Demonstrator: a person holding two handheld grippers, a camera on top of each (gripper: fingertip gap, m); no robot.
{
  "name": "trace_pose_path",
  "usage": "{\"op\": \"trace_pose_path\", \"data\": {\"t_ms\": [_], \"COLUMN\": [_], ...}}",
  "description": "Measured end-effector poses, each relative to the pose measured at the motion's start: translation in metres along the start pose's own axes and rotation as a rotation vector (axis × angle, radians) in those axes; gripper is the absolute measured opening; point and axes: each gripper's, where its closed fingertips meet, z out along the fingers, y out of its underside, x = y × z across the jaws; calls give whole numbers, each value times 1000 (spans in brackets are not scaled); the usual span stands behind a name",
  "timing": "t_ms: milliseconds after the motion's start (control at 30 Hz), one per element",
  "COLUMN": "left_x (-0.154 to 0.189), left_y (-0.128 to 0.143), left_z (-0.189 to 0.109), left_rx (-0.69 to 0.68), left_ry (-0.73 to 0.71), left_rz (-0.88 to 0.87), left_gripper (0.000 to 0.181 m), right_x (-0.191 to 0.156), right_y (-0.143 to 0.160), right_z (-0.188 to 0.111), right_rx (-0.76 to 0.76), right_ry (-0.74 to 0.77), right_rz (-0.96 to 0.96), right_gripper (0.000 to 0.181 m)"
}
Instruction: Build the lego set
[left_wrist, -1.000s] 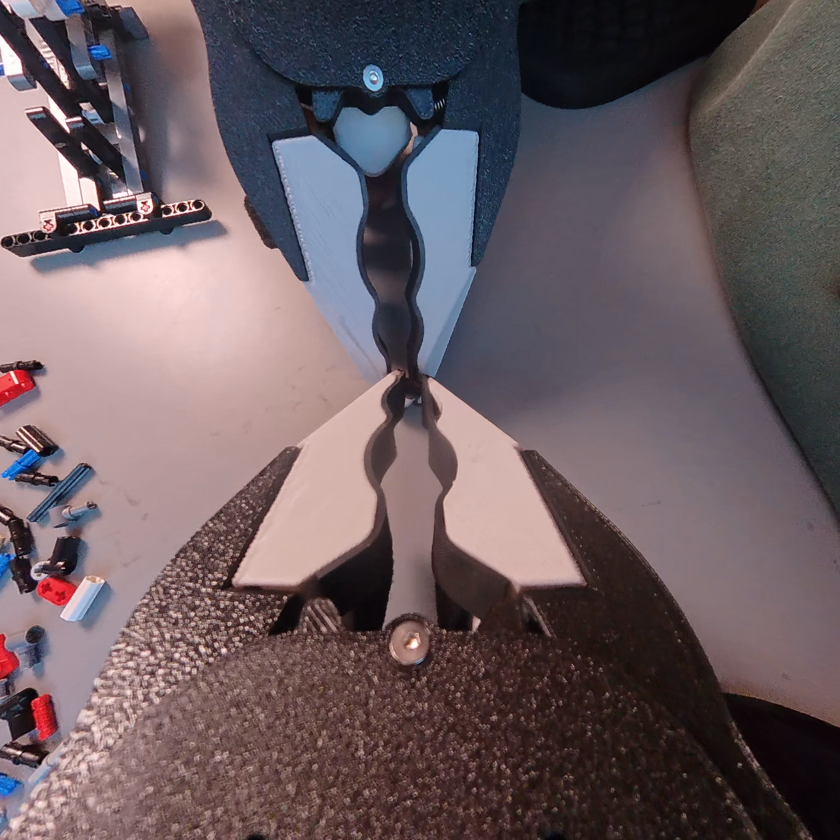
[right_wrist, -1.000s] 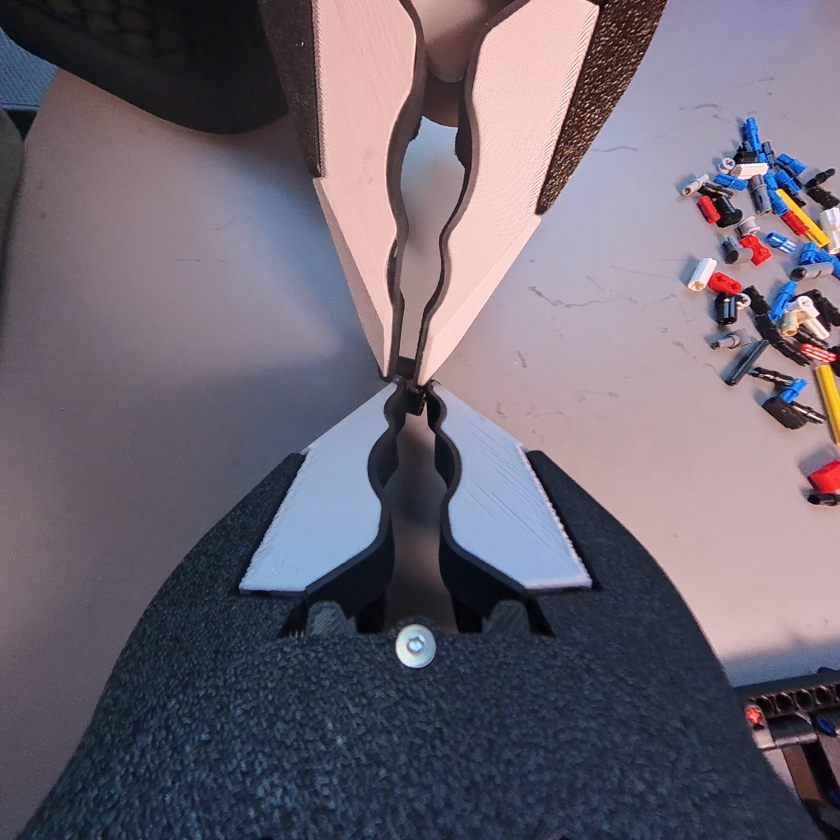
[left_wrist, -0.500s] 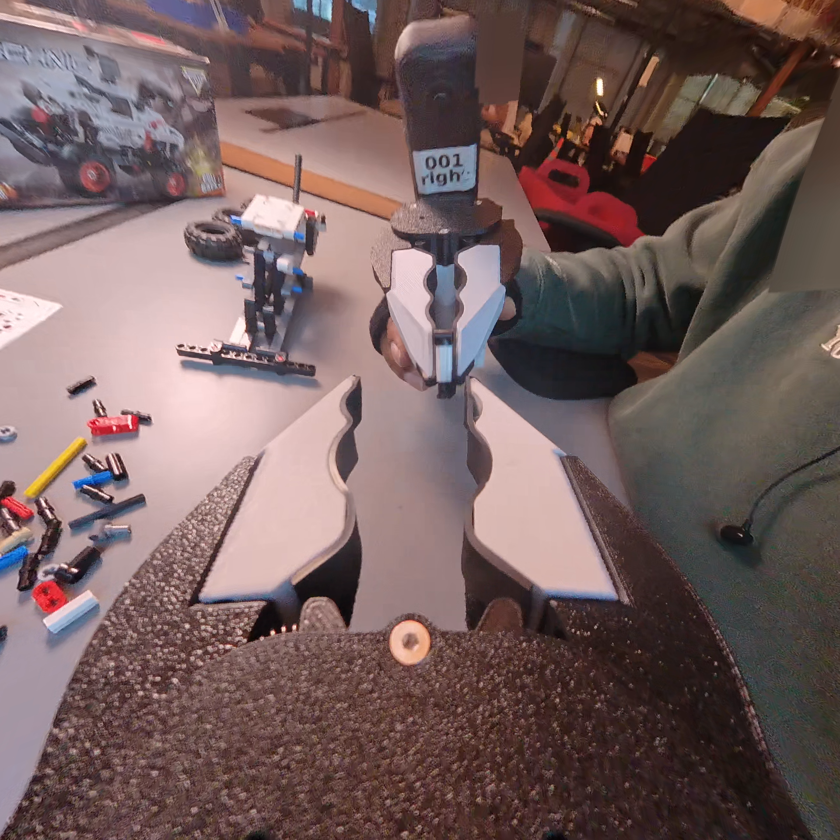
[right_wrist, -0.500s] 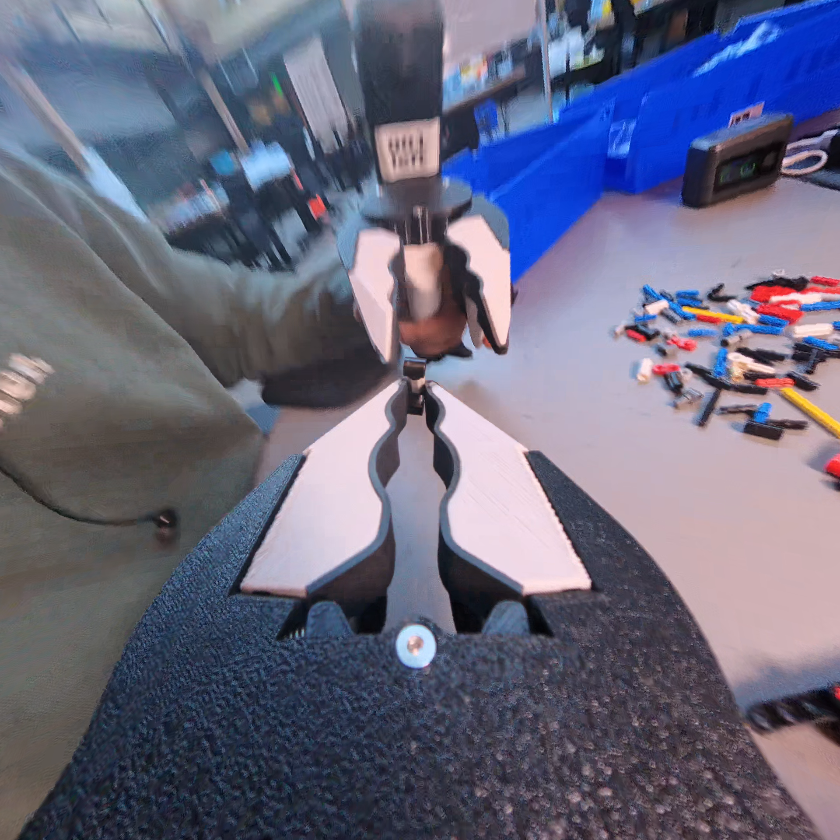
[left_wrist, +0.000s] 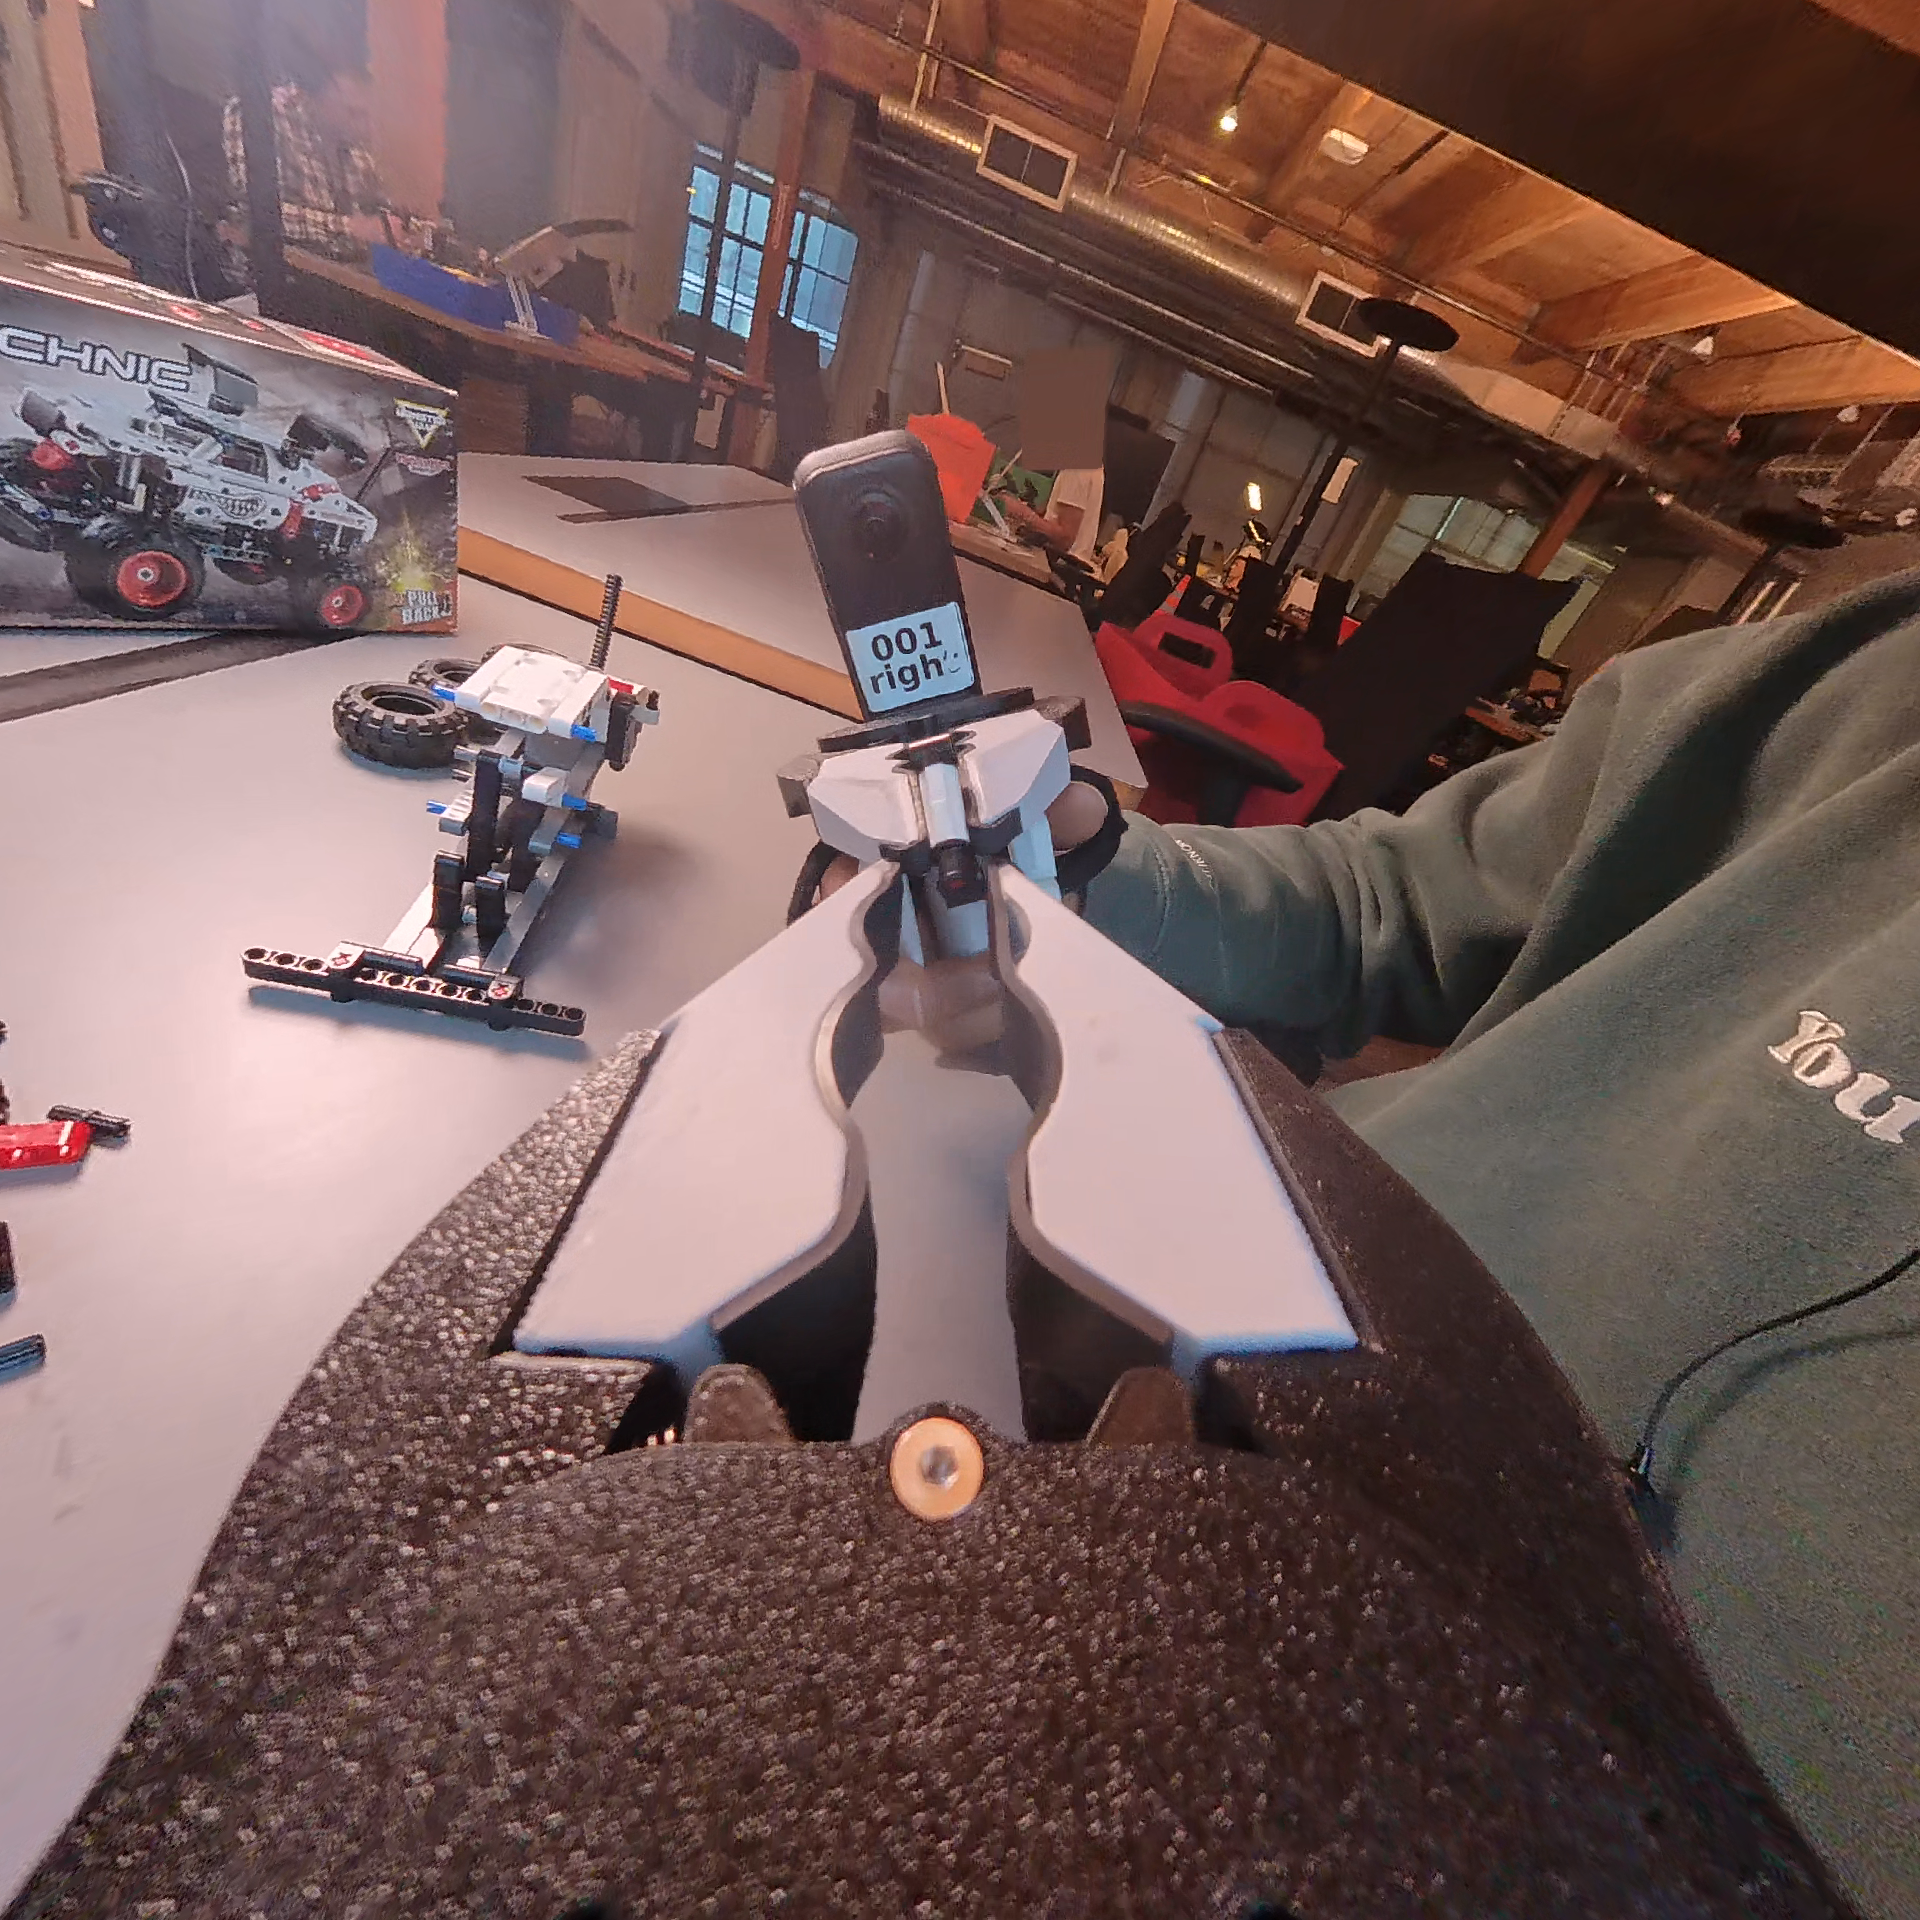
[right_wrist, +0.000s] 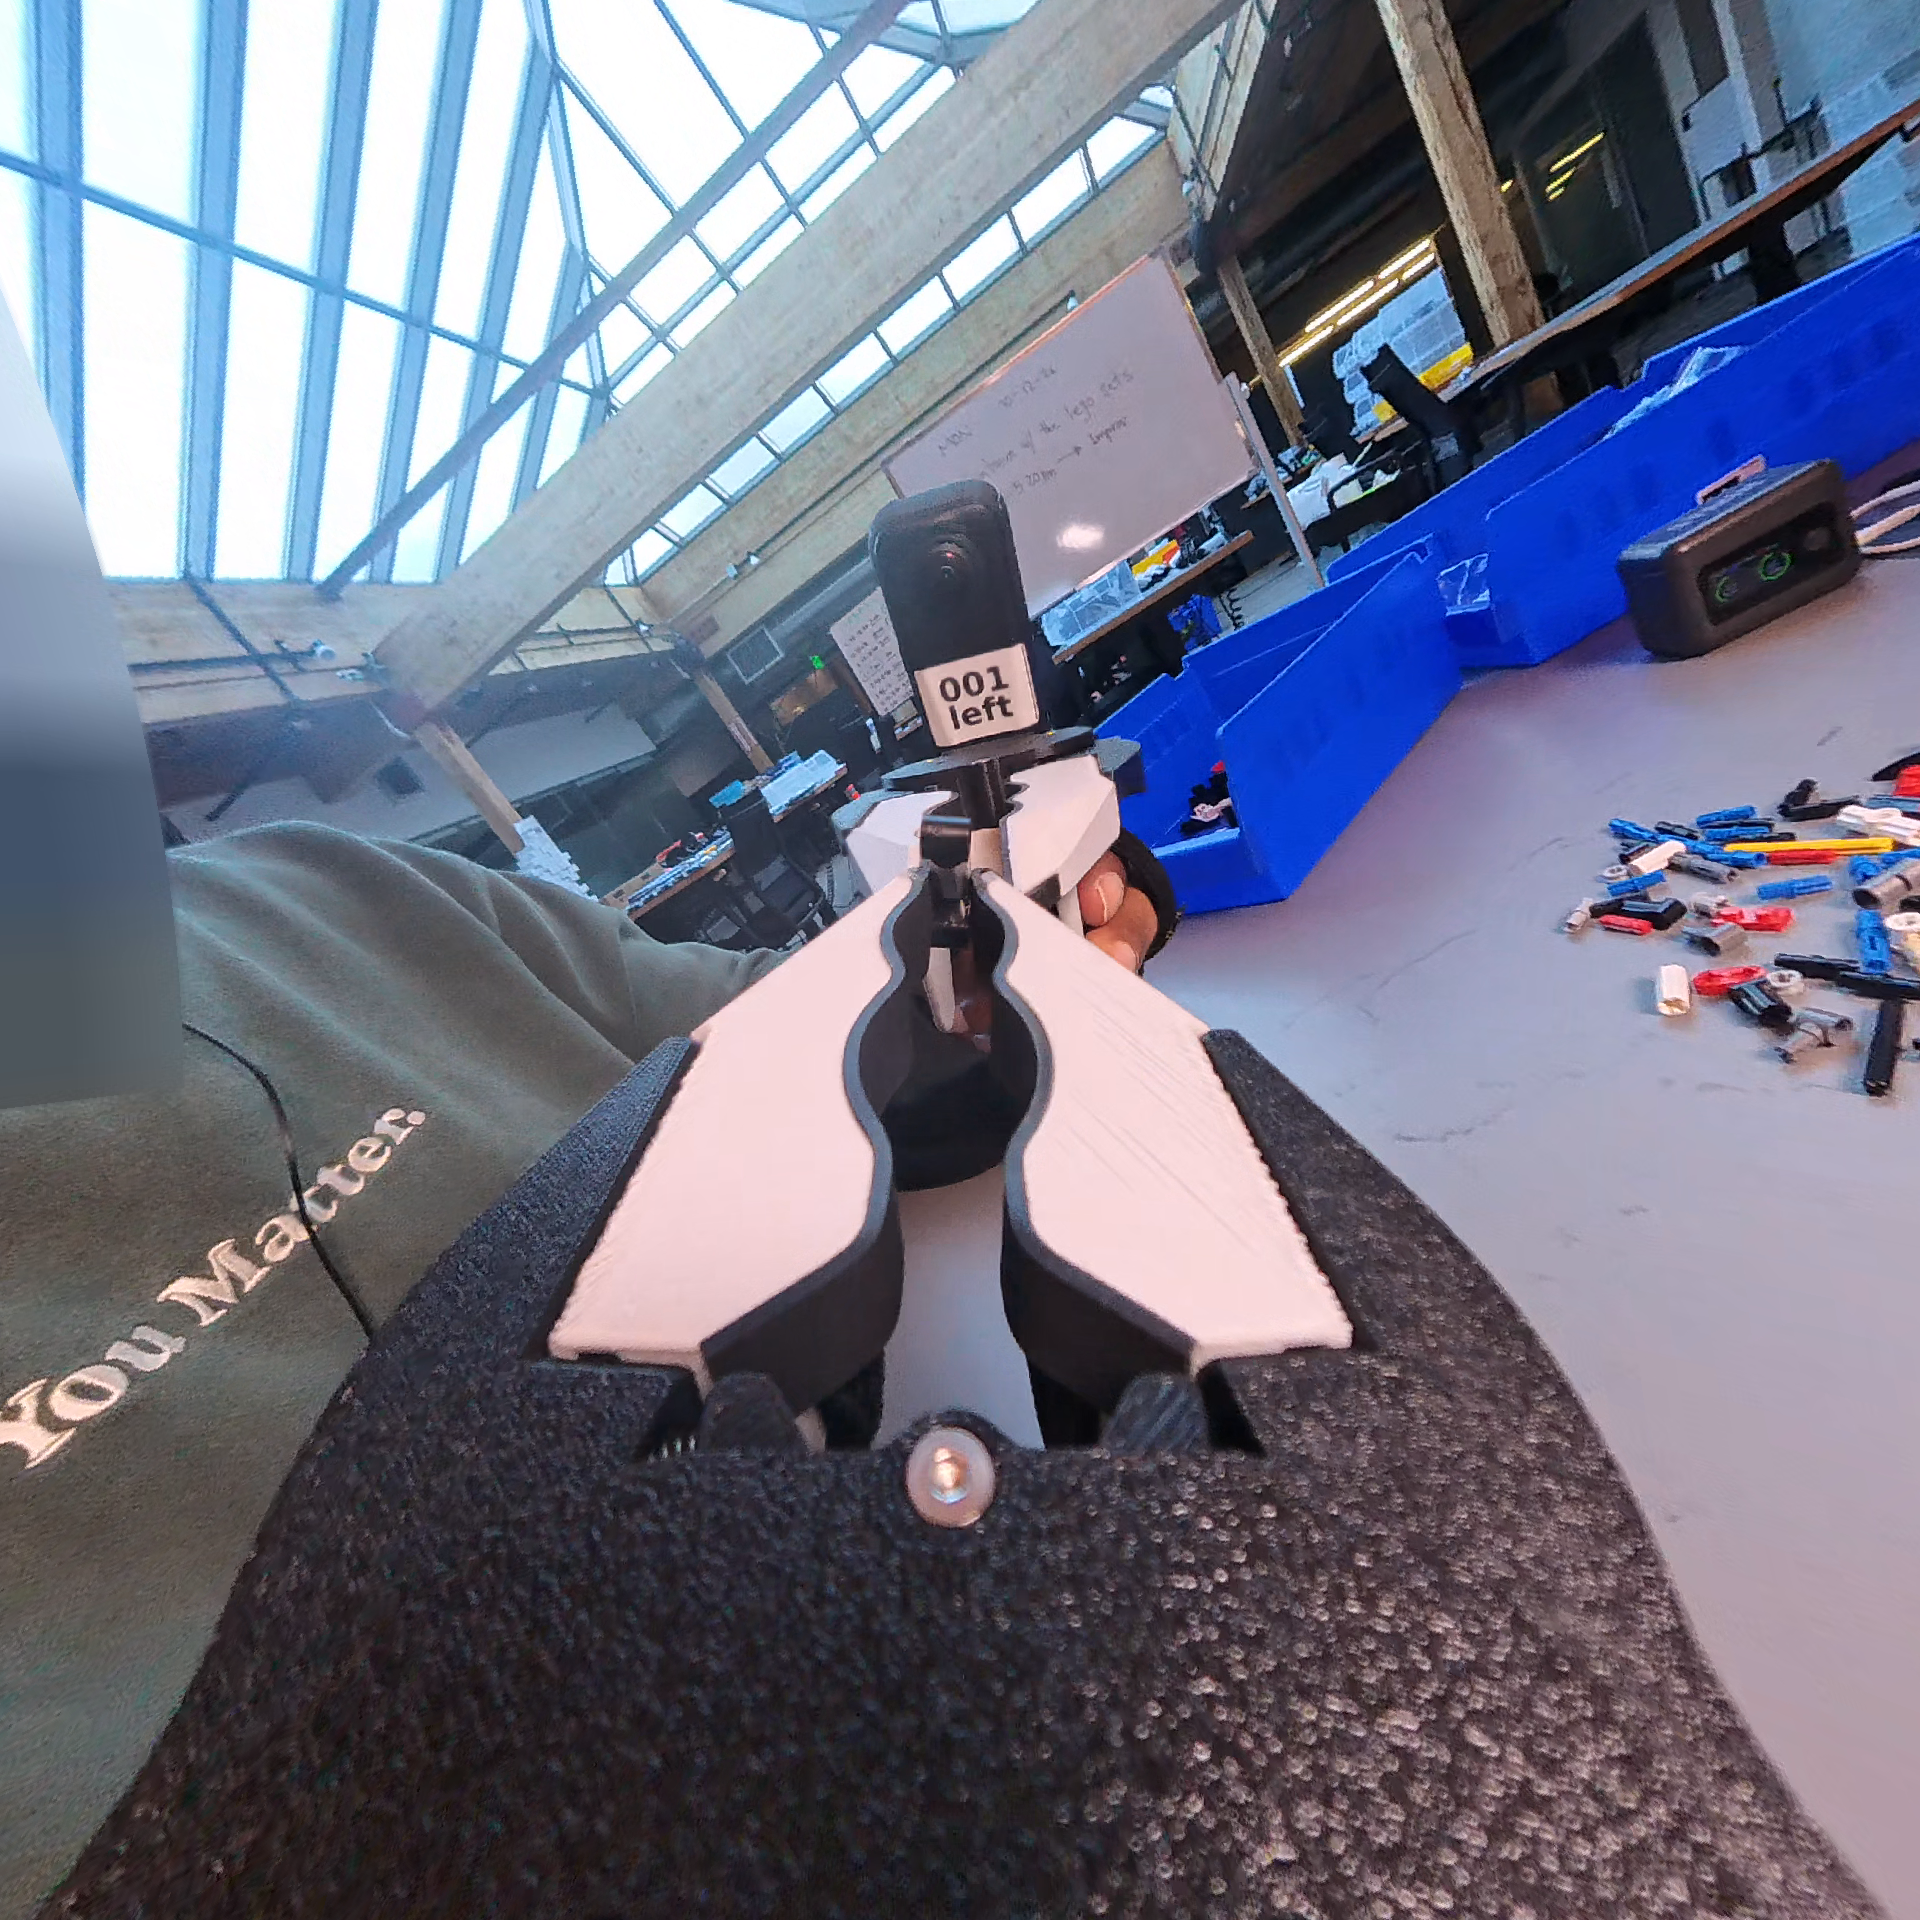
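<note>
My right gripper (right_wrist: 951, 883) is shut on a small black lego pin piece (right_wrist: 948, 847) and holds it up above the table. In the left wrist view the same piece (left_wrist: 951, 873) shows a red end and points at me from the right gripper (left_wrist: 940, 821). My left gripper (left_wrist: 945, 888) faces it tip to tip, its jaws partly open on either side of the piece. The left gripper (right_wrist: 987, 831) also shows head-on in the right wrist view. The part-built lego chassis (left_wrist: 520, 800) stands on the grey table (left_wrist: 208, 935) to the left.
Two black tyres (left_wrist: 400, 717) and the set's box (left_wrist: 208, 488) lie behind the chassis. Loose lego parts (right_wrist: 1766, 914) are spread at the right, a red one (left_wrist: 42, 1138) at the left. Blue bins (right_wrist: 1351, 727) and a black device (right_wrist: 1735, 561) stand farther back. The person's green sweatshirt (left_wrist: 1558, 1039) is close. Left and right tips are no more than a few centimetres apart.
Both grippers have tilted up from looking down at the table to level. My left gripper let go and opened wide, then narrowed around the piece. The right stays shut on it.
</note>
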Motion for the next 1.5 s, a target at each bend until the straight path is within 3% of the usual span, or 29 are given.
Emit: {"op": "trace_pose_path", "data": {"t_ms": [233,533,733,1133,1400,1500], "left_x": [-1,-4,-6,-20,-31,-34], "left_y": [7,14,24,46,40,29], "left_z": [-3,-3,1,6,6,2], "left_rx": [-69,-98,-136,-185,-135,-44], "left_ry": [-64,-57,-59,-66,-108,-58], "left_rz": [122,140,144,133,35,-126], "left_gripper": [12,7,7,8,8,8], "right_x": [0,1,5,24,37,29], "right_y": [6,6,7,25,14,-5], "right_z": [2,-6,-8,-20,-24,-34], "right_rx": [-12,-77,-88,-196,-142,-68], "right_ry": [61,127,150,179,235,205], "right_rz": [-62,-254,-287,-302,-269,-252], "right_gripper": [8,17,8,7,9,28]}}
